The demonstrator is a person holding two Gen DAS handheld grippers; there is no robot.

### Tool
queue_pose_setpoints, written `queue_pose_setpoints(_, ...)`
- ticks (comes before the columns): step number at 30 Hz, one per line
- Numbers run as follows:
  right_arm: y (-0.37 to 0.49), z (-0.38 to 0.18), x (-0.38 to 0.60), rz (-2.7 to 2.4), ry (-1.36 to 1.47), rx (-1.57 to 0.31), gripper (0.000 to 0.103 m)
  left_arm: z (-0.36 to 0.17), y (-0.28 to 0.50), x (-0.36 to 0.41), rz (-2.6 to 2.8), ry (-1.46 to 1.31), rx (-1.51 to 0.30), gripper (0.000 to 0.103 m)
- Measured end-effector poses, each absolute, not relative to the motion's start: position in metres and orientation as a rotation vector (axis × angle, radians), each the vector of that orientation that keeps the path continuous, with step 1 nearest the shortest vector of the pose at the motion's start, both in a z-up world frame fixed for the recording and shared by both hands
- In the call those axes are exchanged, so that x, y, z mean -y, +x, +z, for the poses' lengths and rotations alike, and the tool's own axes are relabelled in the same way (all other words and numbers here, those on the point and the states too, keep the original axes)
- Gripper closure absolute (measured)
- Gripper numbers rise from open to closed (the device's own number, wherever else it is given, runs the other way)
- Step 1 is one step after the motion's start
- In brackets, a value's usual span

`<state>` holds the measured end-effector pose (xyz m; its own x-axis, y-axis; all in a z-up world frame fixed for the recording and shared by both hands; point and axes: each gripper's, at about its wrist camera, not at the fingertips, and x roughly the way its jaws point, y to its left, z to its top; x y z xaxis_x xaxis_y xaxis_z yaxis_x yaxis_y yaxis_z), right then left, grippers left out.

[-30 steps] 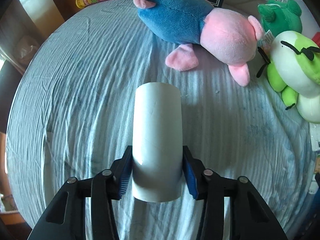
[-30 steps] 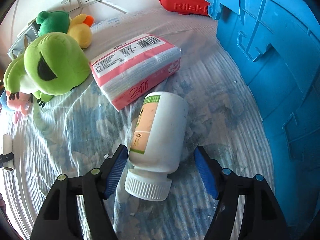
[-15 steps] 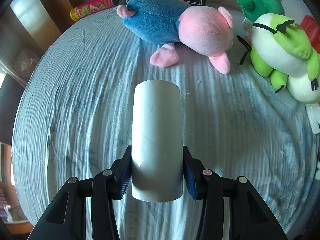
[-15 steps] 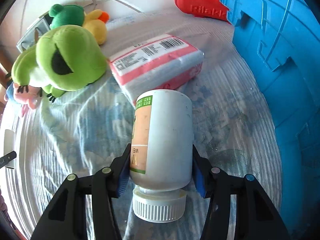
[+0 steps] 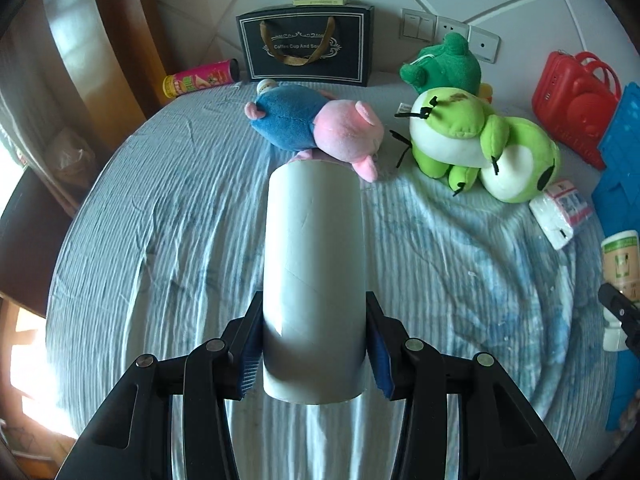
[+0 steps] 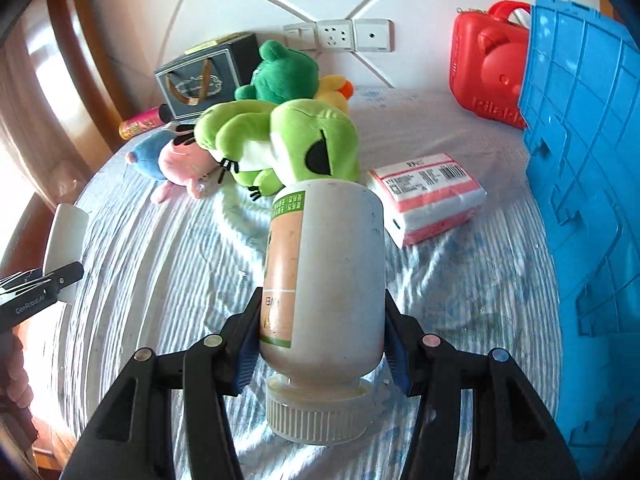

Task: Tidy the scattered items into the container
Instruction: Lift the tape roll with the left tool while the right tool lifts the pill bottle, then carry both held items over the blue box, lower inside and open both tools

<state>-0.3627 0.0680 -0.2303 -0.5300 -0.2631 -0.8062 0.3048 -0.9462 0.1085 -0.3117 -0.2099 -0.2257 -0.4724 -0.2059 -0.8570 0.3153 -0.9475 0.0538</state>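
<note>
My left hand-held gripper (image 5: 314, 350) clamped on grey cardboard tube (image 5: 315, 276), held above bed (image 5: 168, 216). My right hand-held gripper (image 6: 322, 354) clamped on white bottle (image 6: 326, 276), cap toward me, off bed. Blue container (image 6: 580, 184) at bed's right edge. Plush toys (image 5: 472, 136), tissue pack (image 6: 428, 196) near headboard edge.

bedsheet (image 5: 160, 240): crinkled cloth, matt
tube (image 5: 315, 272): smooth matt cardboard
bottle (image 6: 336, 280): smooth plastic
crate (image 6: 580, 200): glossy ribbed plastic
</note>
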Motion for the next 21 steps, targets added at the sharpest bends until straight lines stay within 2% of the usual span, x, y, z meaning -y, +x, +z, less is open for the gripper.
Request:
queue_pose_setpoints(9,-0.314,-0.174,-0.056,-2.487,1.121,-0.179,0.051,-0.194,-0.260,0.167,-2.513,1.292,-0.120,0.058)
queue_pose_setpoints(21,-0.245,-0.093,-0.082,-2.718,0.959,-0.204,0.051,-0.136,-0.233,0.111,-2.798,1.156,-0.047,0.058)
